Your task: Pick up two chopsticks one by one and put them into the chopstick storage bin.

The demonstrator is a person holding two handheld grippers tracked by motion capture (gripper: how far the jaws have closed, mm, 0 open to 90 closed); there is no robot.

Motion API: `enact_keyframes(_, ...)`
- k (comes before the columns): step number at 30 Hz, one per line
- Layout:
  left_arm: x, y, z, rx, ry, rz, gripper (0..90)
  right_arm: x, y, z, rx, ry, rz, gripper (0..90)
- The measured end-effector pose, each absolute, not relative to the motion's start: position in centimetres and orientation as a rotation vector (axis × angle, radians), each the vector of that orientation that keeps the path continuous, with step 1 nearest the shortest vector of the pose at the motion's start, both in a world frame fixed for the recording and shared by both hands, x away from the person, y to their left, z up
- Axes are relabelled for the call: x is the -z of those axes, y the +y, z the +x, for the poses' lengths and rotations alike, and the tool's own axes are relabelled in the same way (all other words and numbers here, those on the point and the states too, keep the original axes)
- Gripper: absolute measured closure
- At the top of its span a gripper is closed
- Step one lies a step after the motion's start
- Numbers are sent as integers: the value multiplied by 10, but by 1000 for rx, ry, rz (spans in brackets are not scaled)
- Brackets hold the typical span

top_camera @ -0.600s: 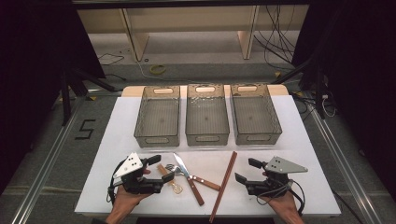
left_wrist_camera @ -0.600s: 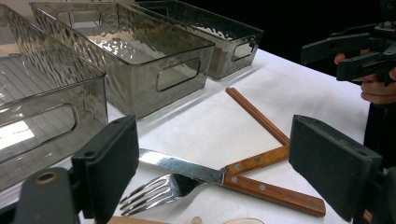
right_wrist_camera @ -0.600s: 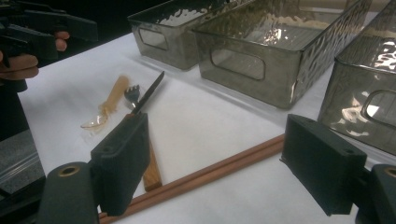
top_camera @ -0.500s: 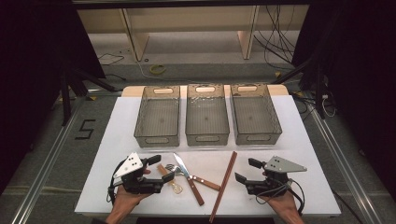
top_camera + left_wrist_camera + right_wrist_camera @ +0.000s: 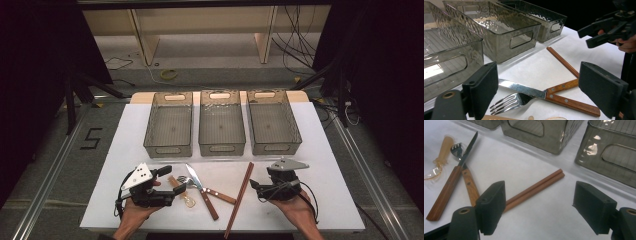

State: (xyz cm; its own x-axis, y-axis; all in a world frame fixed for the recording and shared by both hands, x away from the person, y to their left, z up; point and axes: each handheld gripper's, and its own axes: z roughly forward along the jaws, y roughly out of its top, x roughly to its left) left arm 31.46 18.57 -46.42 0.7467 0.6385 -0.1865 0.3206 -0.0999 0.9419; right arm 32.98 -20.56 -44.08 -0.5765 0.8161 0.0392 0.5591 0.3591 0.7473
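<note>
While both grippers rest low at the near edge of the bench (image 5: 330, 150), nothing sits between the jaws of either one. The left gripper (image 5: 169, 184) lies in the person's left hand (image 5: 135, 212), its jaws spread wide and pointing toward the cutlery in the middle; in the left gripper view the knife (image 5: 544, 93) and fork (image 5: 511, 101) lie on the white surface just ahead of its open jaws, untouched. The right gripper (image 5: 256, 189), held in the right hand (image 5: 295, 210), also stands wide open, facing the chopsticks (image 5: 240, 197), which lie just beside it. In the right gripper view the chopsticks (image 5: 536, 188) run as a close pair diagonally, their near end passing behind the left jaw; whether they touch it I cannot tell.

The knife (image 5: 200, 187) lies crossed over the fork (image 5: 187, 179), both with wooden handles, the fork's handle (image 5: 220, 195) angling toward the chopsticks. A clear amber spoon (image 5: 187, 200) lies next to them on the left gripper's side, near that gripper's jaws. Behind the cutlery, three smoky transparent bins stand side by side in a row: the left bin (image 5: 169, 150), the middle bin (image 5: 222, 149) and the right bin (image 5: 275, 147), all well apart from the grippers.
</note>
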Motion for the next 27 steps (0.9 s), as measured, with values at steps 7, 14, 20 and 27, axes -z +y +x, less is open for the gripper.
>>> enact_keyframes(7,464,186,315,-317,771,1694,157,442,-194,353,-958,2322,1307,283)
enact_keyframes(14,464,187,315,-316,773,1692,158,454,-187,368,-863,2365,1387,329)
enact_keyframes(20,464,187,315,-317,772,1692,157,460,-183,376,-808,2395,1410,400)
enact_keyframes(27,463,187,315,-316,771,1690,158,464,-184,380,-749,2406,1405,647)
